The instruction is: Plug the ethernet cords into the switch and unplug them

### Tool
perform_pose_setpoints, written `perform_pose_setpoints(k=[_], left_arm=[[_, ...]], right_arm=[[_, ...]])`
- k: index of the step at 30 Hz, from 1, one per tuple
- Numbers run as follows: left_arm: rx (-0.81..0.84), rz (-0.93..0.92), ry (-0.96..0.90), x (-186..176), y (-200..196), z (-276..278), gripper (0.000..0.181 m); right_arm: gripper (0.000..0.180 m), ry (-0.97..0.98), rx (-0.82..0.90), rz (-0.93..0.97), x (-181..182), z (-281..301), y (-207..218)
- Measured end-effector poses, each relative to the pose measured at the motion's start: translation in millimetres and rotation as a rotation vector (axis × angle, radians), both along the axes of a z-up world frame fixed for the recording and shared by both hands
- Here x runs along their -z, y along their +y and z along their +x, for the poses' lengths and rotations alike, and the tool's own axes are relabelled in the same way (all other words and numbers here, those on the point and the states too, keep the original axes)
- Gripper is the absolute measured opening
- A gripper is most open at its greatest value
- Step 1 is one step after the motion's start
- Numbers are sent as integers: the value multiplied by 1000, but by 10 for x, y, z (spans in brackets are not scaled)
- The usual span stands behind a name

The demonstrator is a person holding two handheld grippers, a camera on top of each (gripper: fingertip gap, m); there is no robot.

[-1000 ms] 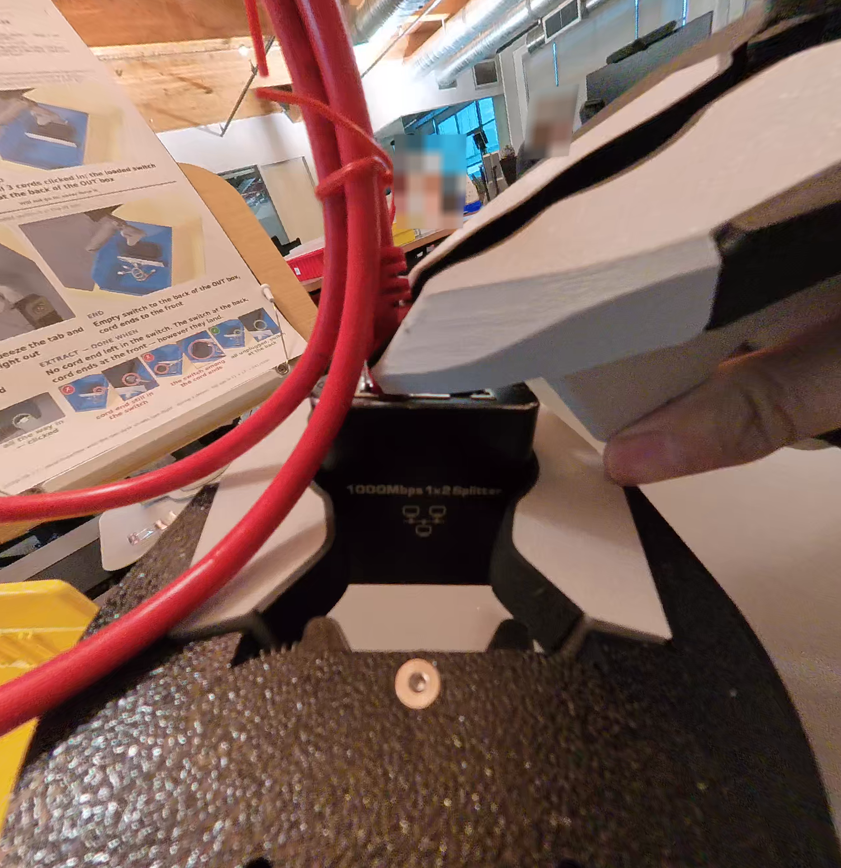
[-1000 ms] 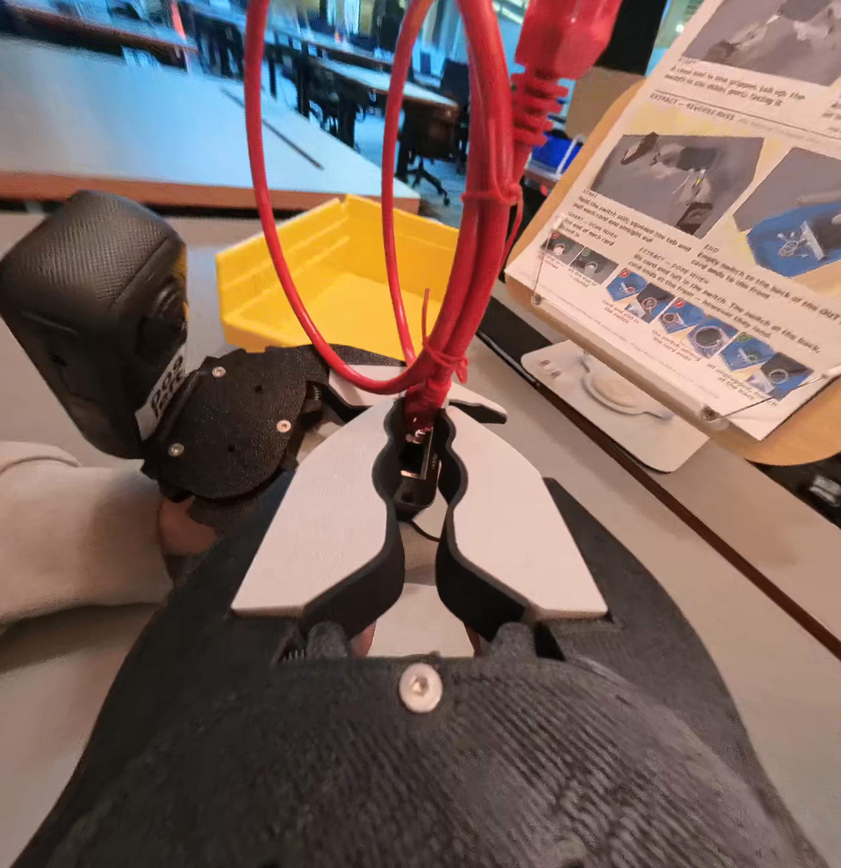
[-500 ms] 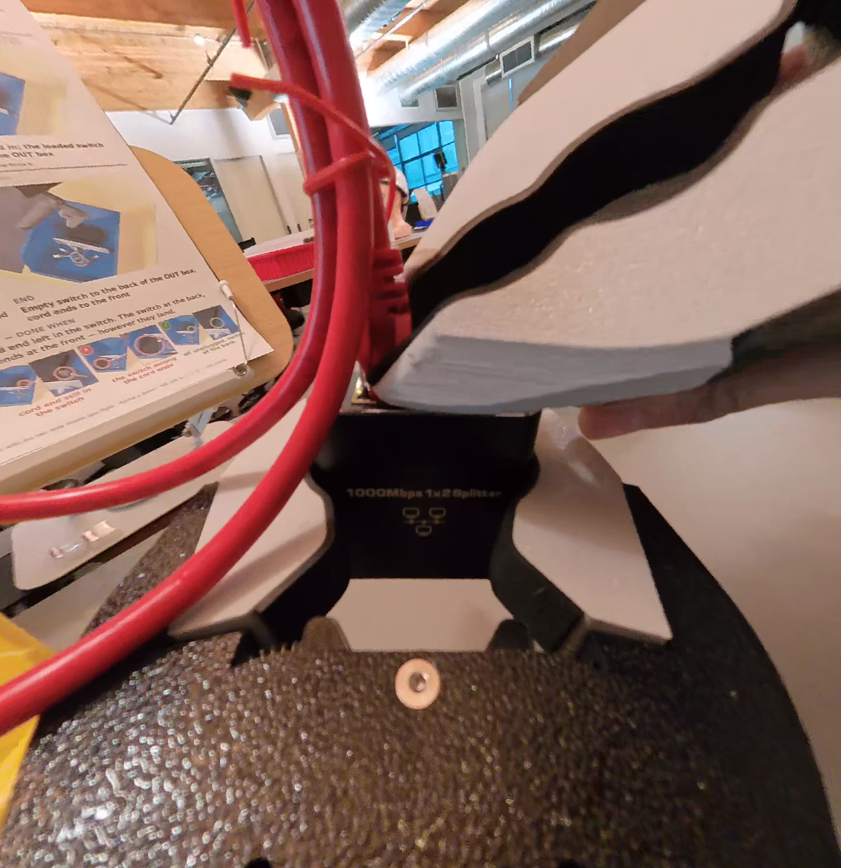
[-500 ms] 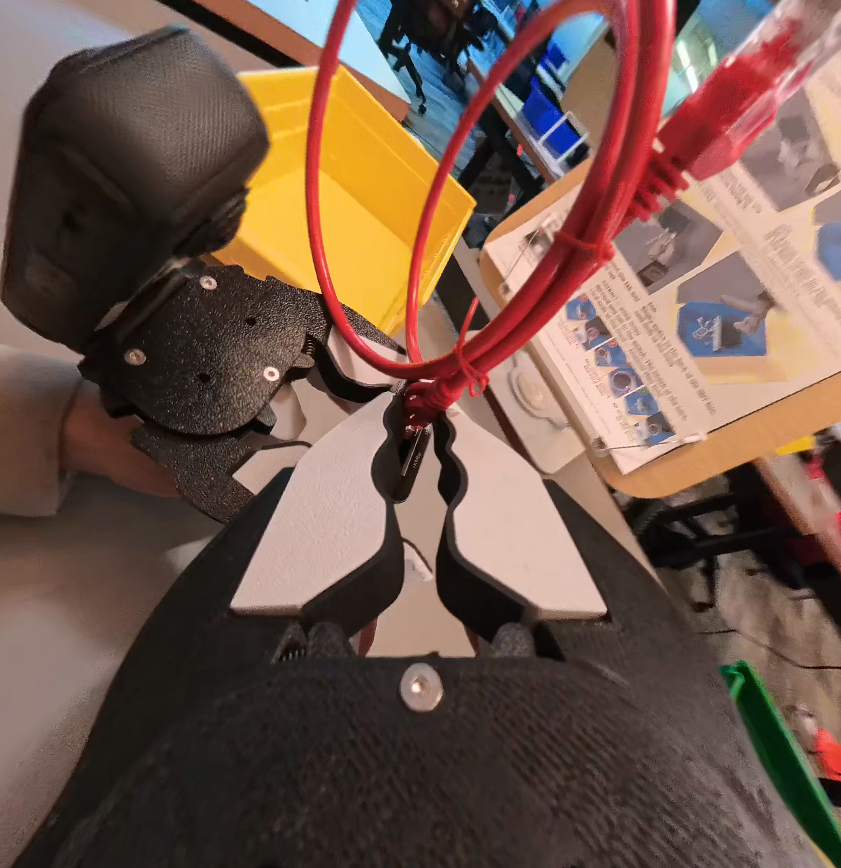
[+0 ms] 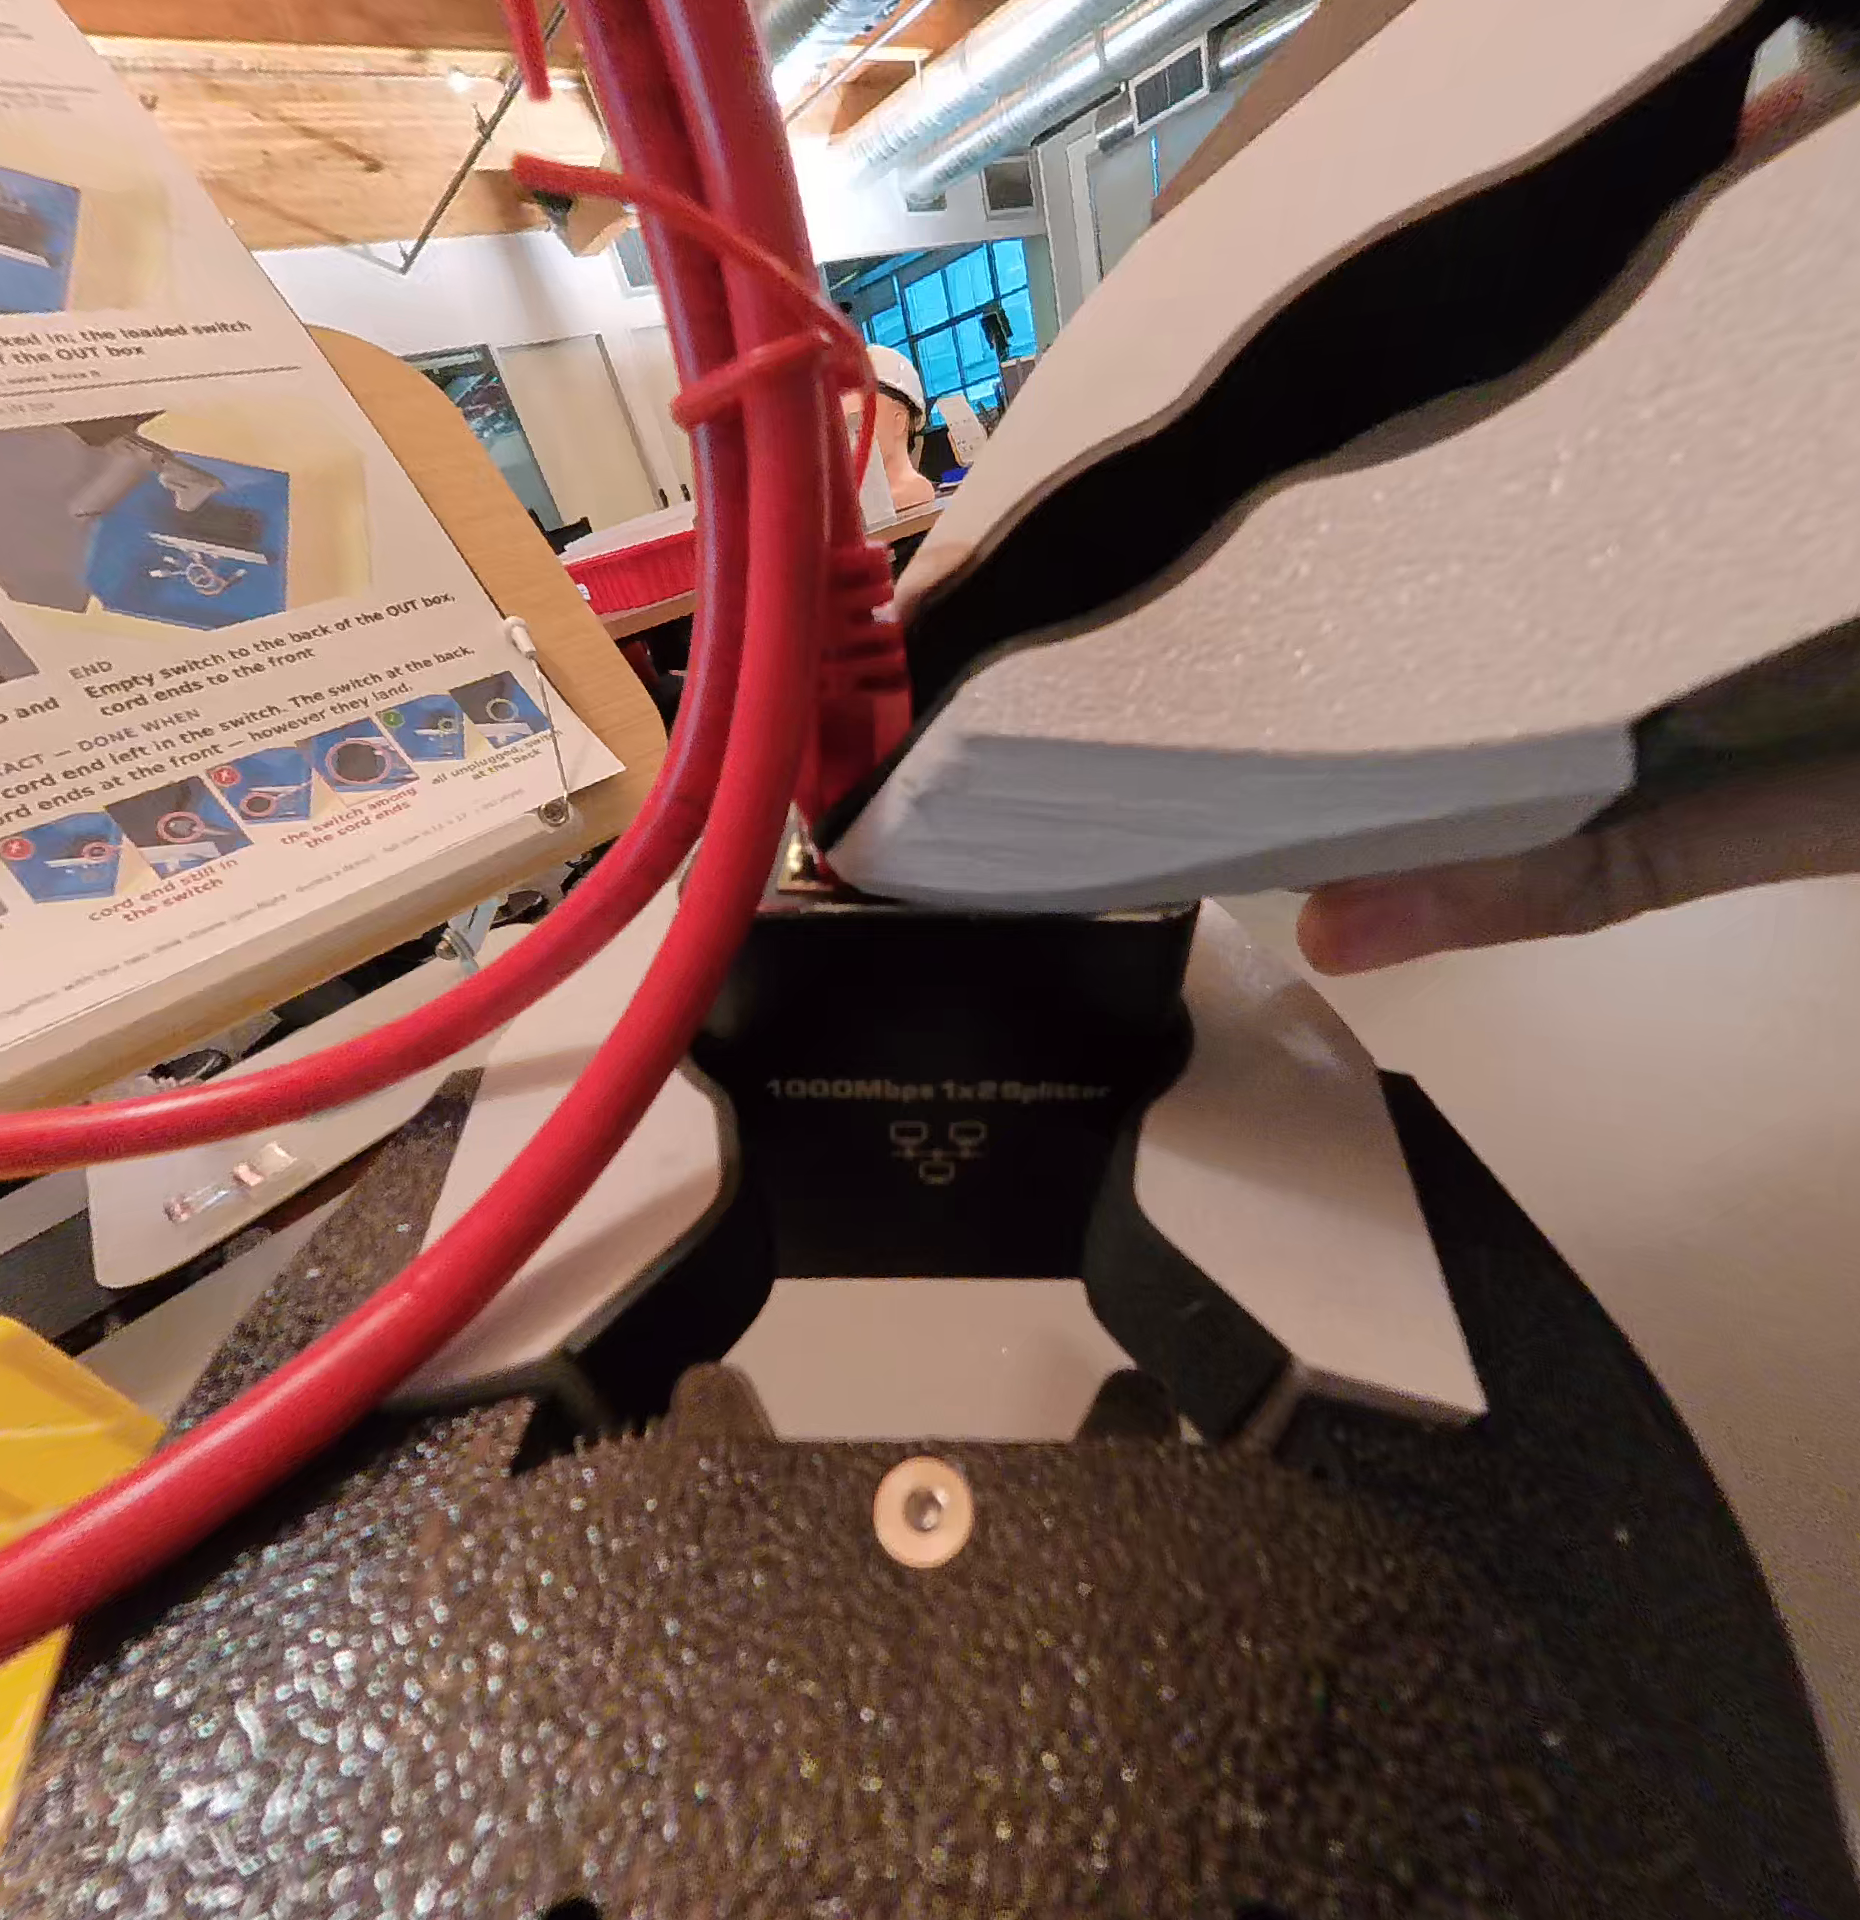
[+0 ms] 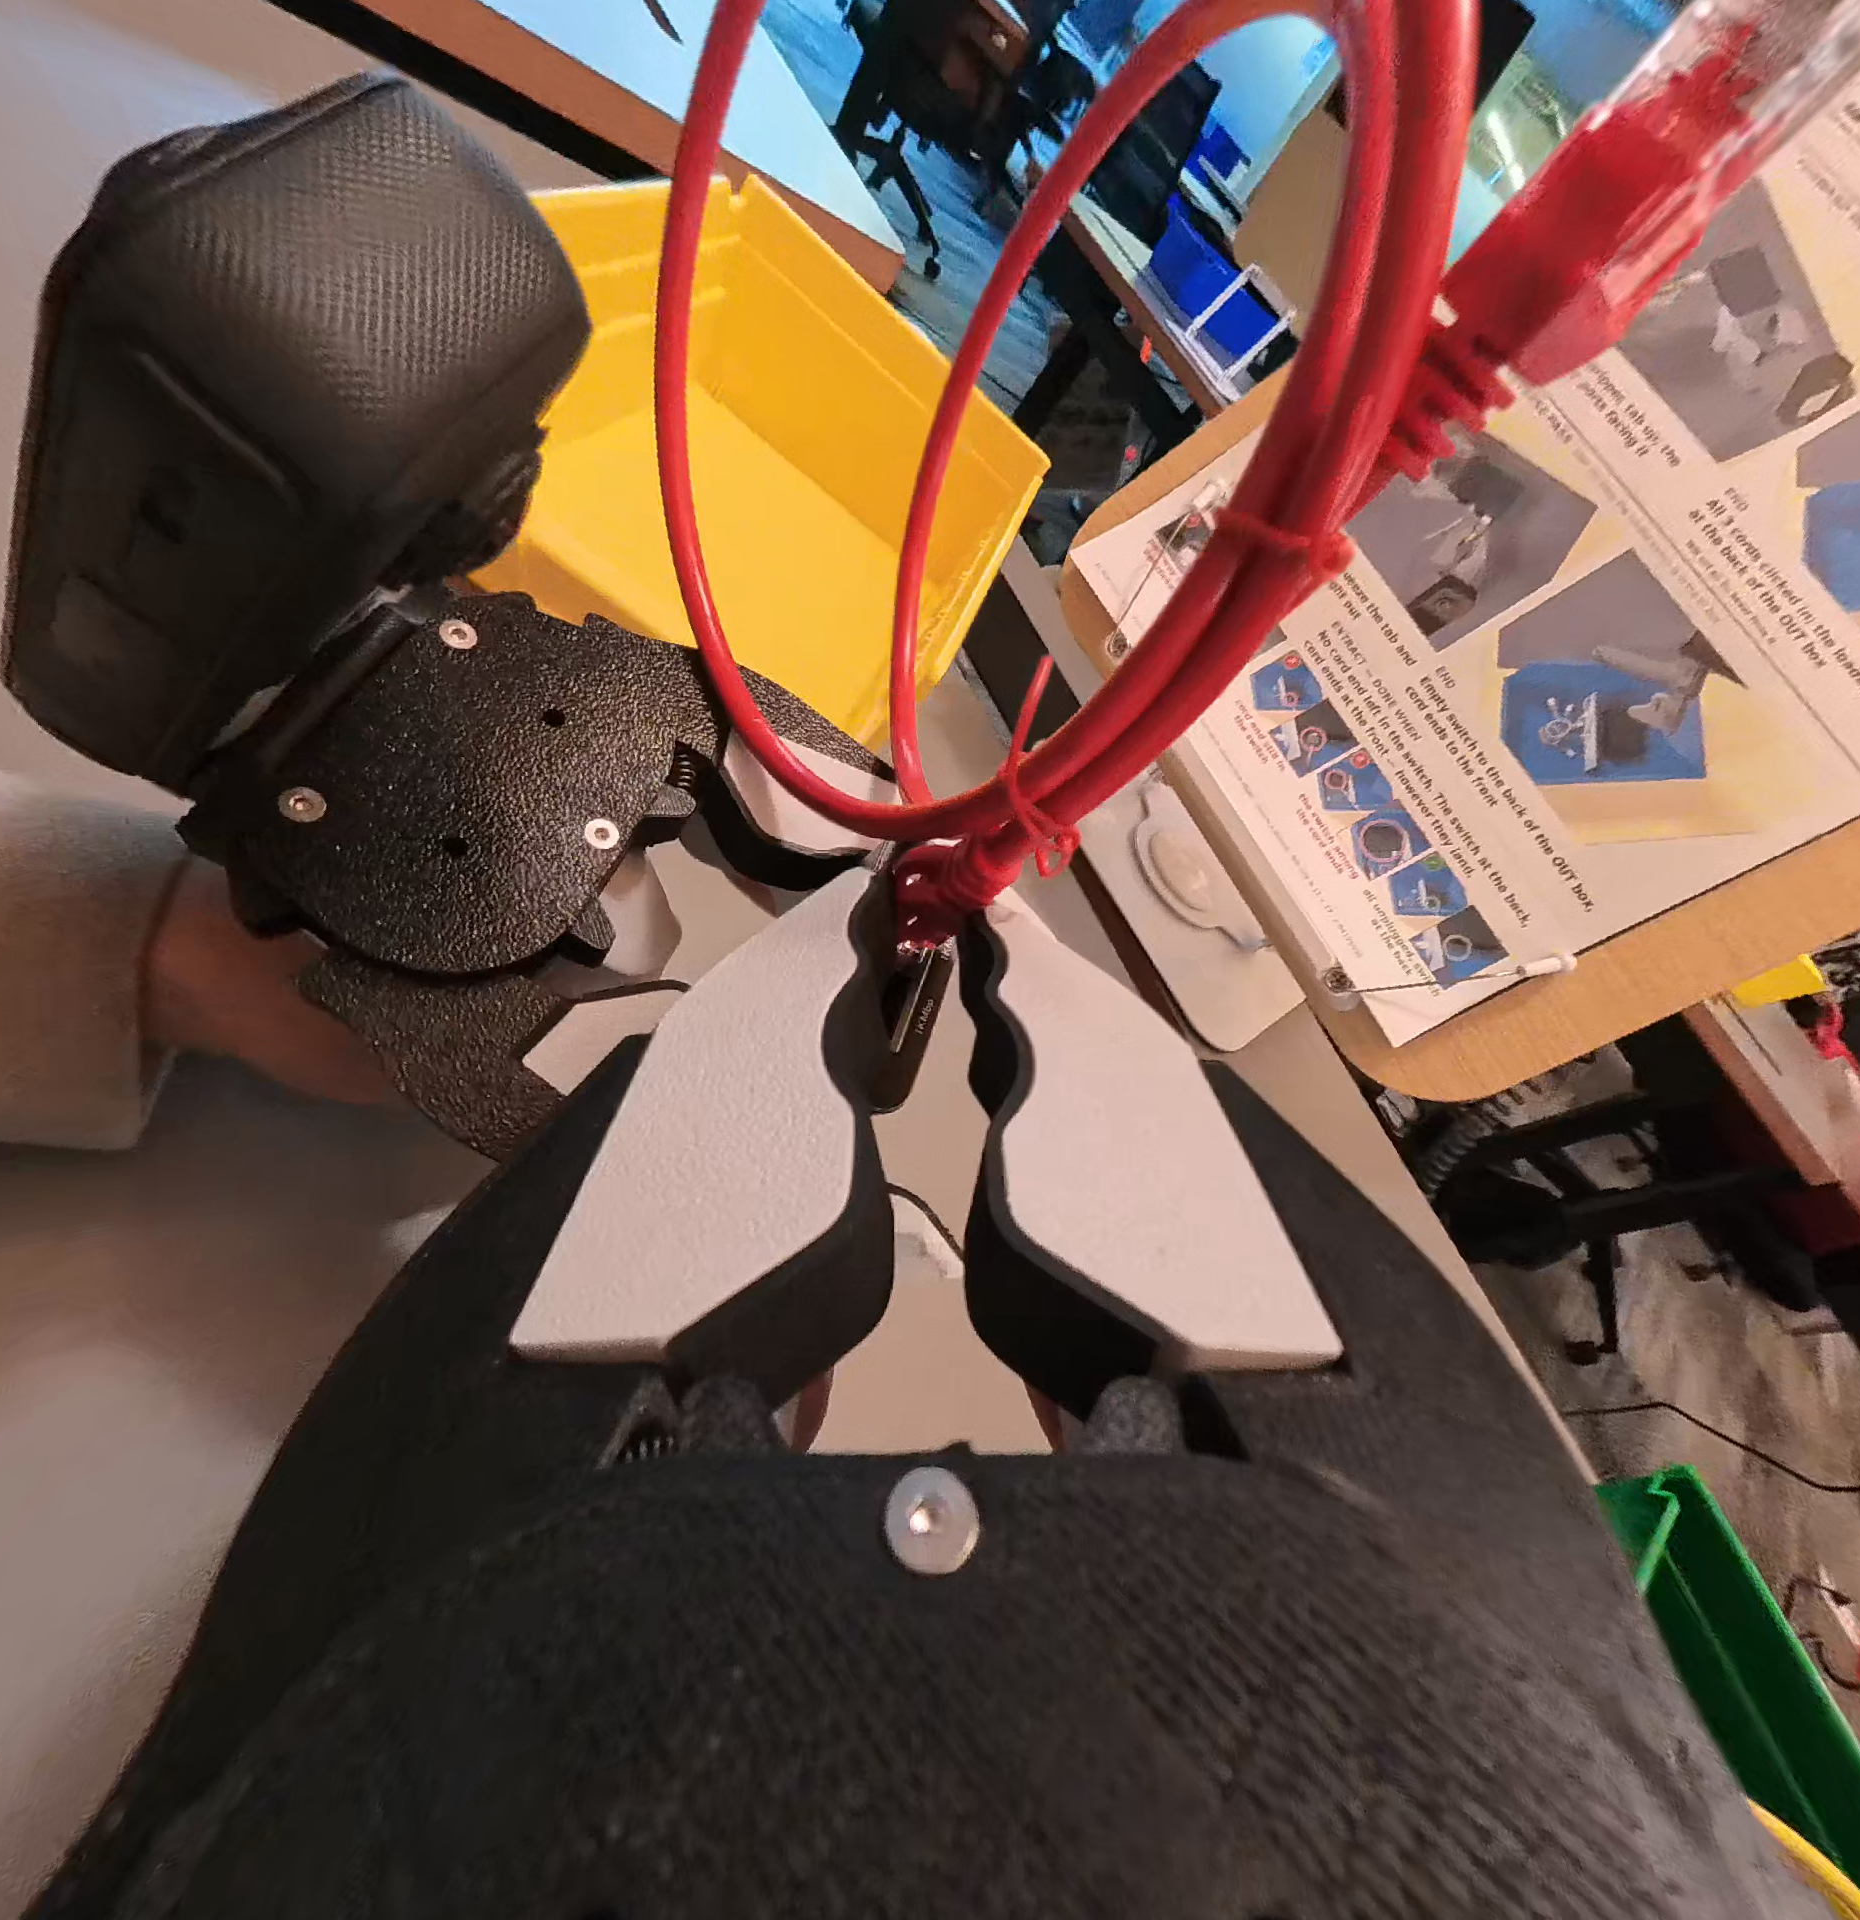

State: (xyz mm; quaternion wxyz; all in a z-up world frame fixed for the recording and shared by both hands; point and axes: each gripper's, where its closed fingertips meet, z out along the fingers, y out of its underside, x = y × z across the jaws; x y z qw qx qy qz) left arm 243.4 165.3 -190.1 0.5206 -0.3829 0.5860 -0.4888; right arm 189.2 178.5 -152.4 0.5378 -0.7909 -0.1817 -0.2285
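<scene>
Centrally in the left wrist view, the left gripper [image 5: 947, 997] is clamped on both sides of the black switch [image 5: 941, 1122], which fills the gap between its white fingers. Coming in from the upper right, the right gripper [image 5: 864, 831] is pinched narrowly on the red ethernet cord [image 5: 739, 582] plug [image 6: 921, 896] at the switch's far edge. From there the cord's tied loops rise toward the frame's top, its free plug [image 6: 1622, 249] at upper right in the right wrist view.
</scene>
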Motion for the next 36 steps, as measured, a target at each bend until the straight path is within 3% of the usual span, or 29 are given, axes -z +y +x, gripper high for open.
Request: perform_pose_setpoints(k=[9,13,25,36], left_arm=[[4,-14,35,59,4,18,76],[-4,-2,47,66,3,26,76],[81,-19,68,33,-251,30,76],[91,8,89,88,-551,-300,76]], right_arm=[[14,-92,16,-58,43,30,7],[13,17,13,-23,40,39,-6],[14,62,83,10,-2,60,-206],[13,-67,41,-56,48,-252,-523]])
